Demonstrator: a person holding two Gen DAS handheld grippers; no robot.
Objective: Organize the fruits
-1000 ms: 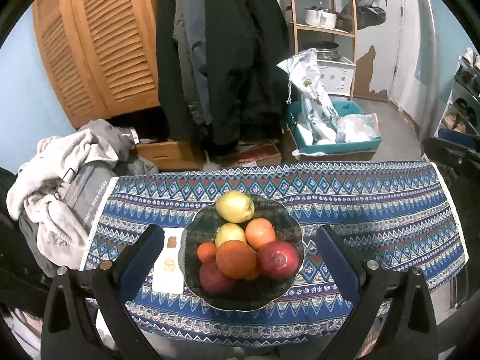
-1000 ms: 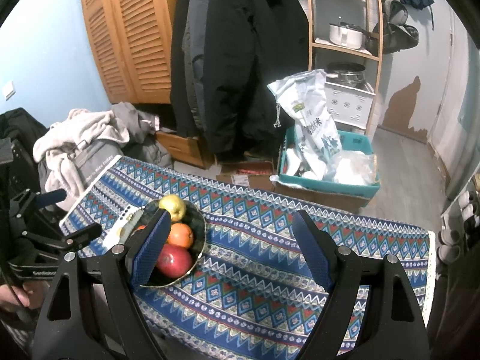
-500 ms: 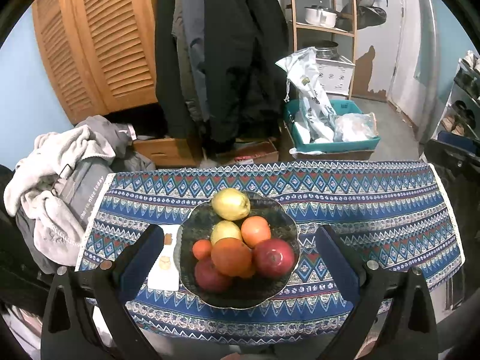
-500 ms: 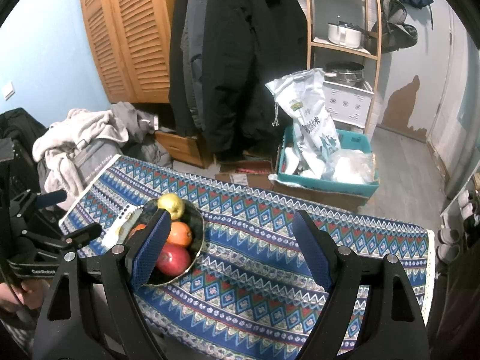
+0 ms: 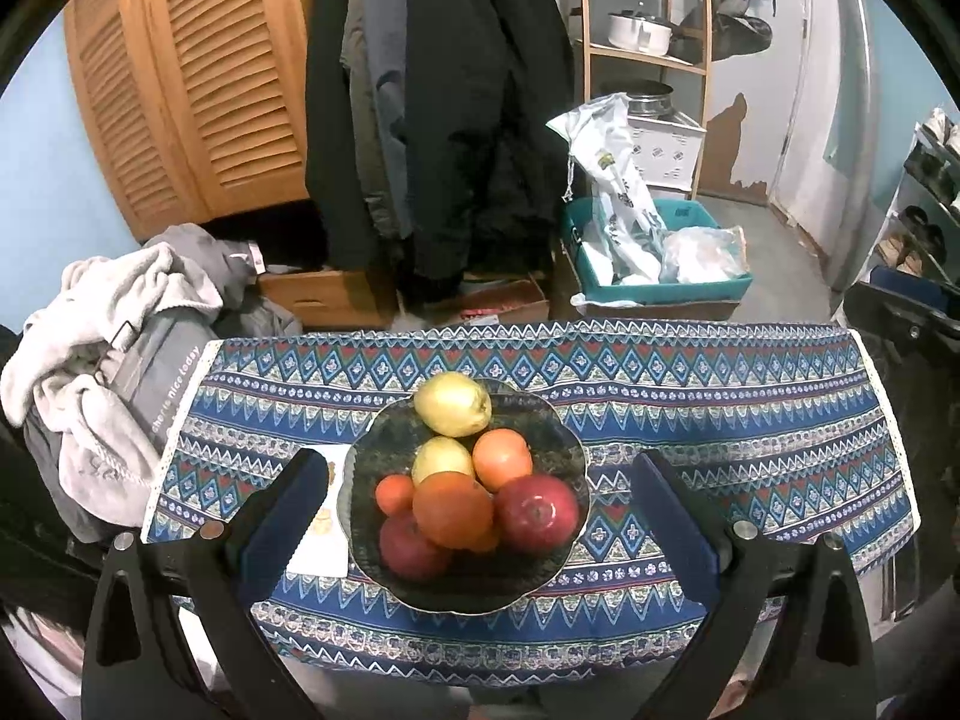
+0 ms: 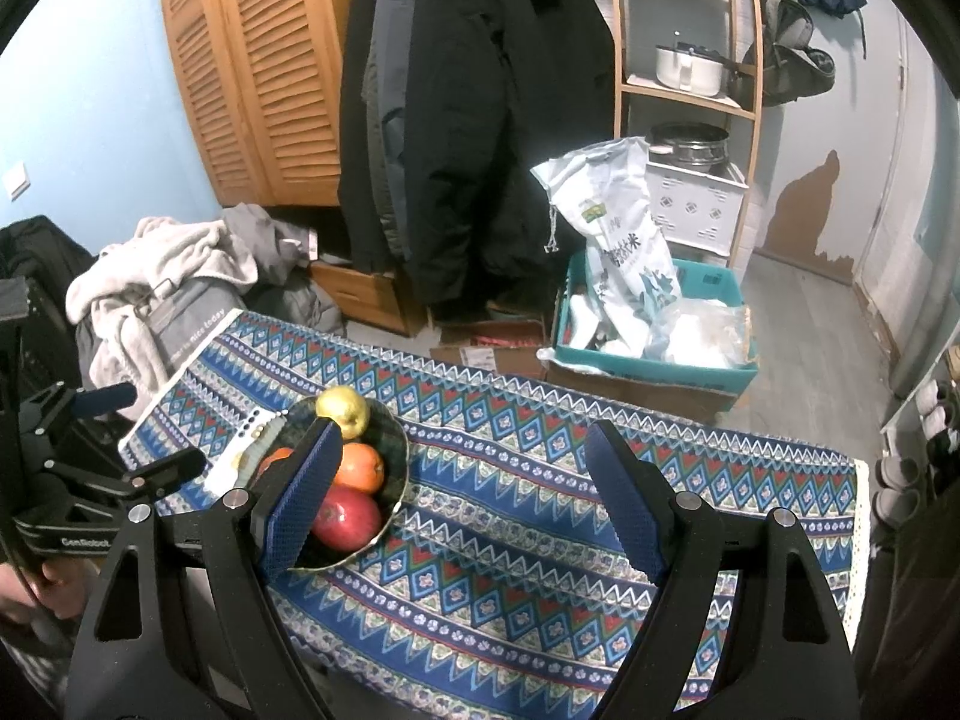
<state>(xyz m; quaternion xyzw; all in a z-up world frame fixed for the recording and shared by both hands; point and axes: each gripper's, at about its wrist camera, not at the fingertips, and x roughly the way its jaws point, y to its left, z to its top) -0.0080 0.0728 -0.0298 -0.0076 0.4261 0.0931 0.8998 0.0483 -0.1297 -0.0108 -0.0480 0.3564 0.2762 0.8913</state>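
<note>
A dark bowl (image 5: 567, 450) stands on the blue patterned tablecloth (image 5: 720, 420), heaped with fruit. In it are two yellow fruits (image 5: 453, 403), oranges (image 5: 453, 509), a small tangerine (image 5: 394, 493) and two red apples (image 5: 537, 513). My left gripper (image 5: 480, 468) hovers open on the near side of the bowl, which shows between its fingers, and nothing is held. My right gripper (image 6: 462, 432) is open and empty over the cloth to the right of the bowl (image 6: 399, 438). Its left finger hides part of the fruit. The left gripper (image 6: 144, 429) shows at the left edge of the right wrist view.
A white card (image 5: 321, 516) lies on the cloth just left of the bowl. A heap of clothes (image 5: 102, 360) sits off the table's left end. Beyond the far edge are hanging coats (image 5: 450, 120), a teal crate of bags (image 5: 654, 276) and a shelf (image 5: 642, 60).
</note>
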